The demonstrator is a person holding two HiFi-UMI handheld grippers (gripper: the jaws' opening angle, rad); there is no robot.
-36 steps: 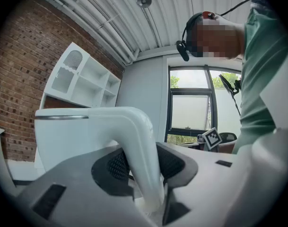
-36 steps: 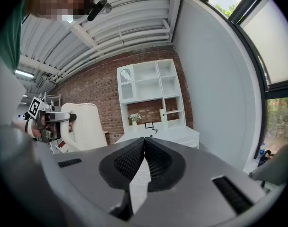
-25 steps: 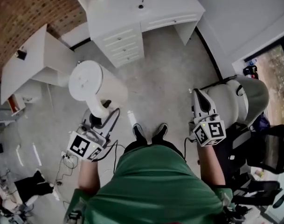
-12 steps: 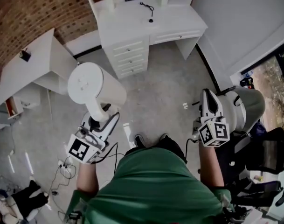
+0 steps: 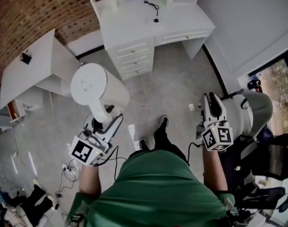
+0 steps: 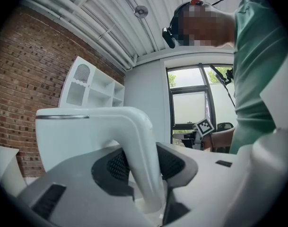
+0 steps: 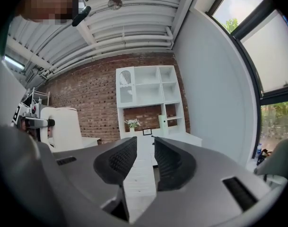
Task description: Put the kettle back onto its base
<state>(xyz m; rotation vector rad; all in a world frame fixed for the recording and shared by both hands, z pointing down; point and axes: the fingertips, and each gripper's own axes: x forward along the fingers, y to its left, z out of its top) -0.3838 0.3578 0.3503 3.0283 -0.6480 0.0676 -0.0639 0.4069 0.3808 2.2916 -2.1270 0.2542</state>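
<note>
At the left of the head view a white side table [image 5: 28,67] juts toward the path, and loose cables [image 5: 68,170] lie on the floor at lower left, so a snagged foot or a clipped corner could jolt the load. Just right of these, the kettle [image 5: 93,86] hangs in the air over the floor, nowhere near any base. The left gripper [image 5: 105,122] has it by the handle [image 6: 136,141] alone, with its jaws partly closed and their pads pressing on either side of that smooth white bar. The body sits well out ahead of the grip, so I judge the main risk to be the kettle pivoting or sliding down between the pads, worse if it holds water. At top centre stands the desk [image 5: 134,30], with a small dark item and cord [image 5: 156,19] on it. Whether that is the base is too small to tell, and setting down on the wrong spot or off-centre would leave the kettle tilted. At the right, the right gripper [image 5: 210,107] has its jaws only a little apart and nothing between them, so it gives no support. Beside it a chair [image 5: 250,105] crowds that side and could catch an elbow.
</note>
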